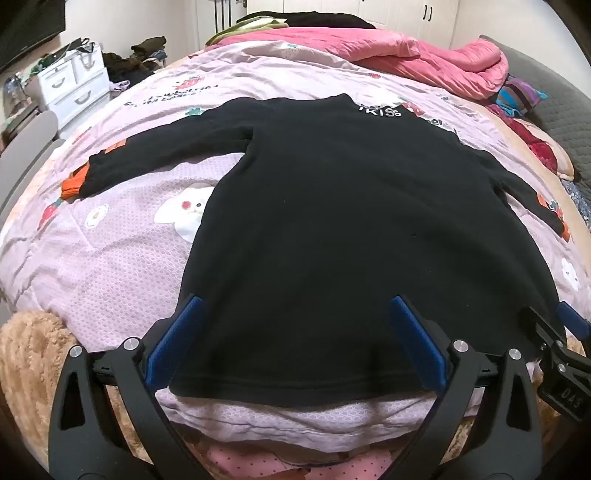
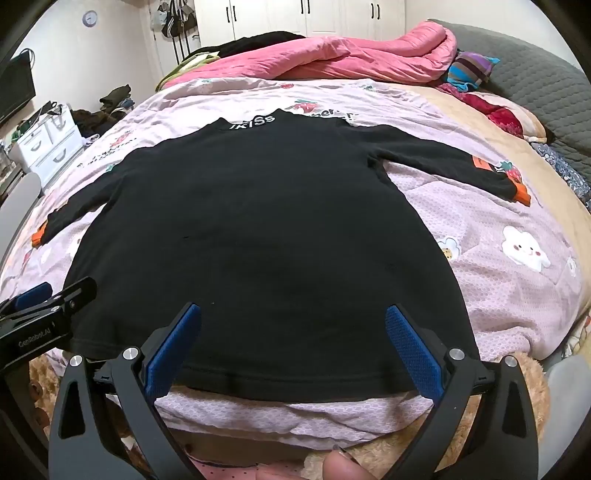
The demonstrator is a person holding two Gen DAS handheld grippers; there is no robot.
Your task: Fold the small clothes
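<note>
Bedroom, bed with lilac cartoon quilt (image 1: pixel 110 266), pink duvet (image 1: pixel 406 51) bunched at far end, white wardrobe (image 2: pixel 332 14) behind. Black long-sleeve top (image 1: pixel 332 221) flat on quilt, sleeves spread. Left gripper (image 1: pixel 295 339) and right gripper (image 2: pixel 293 343) both spread wide over hem, grasping nothing.

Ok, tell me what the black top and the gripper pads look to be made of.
Black top: soft matte knit, probably cotton or fleece; it lies limp with a stitched hem and no sheen. Left gripper pads: blue, finely textured, likely rubber or printed plastic. Right gripper pads look the same.
</note>
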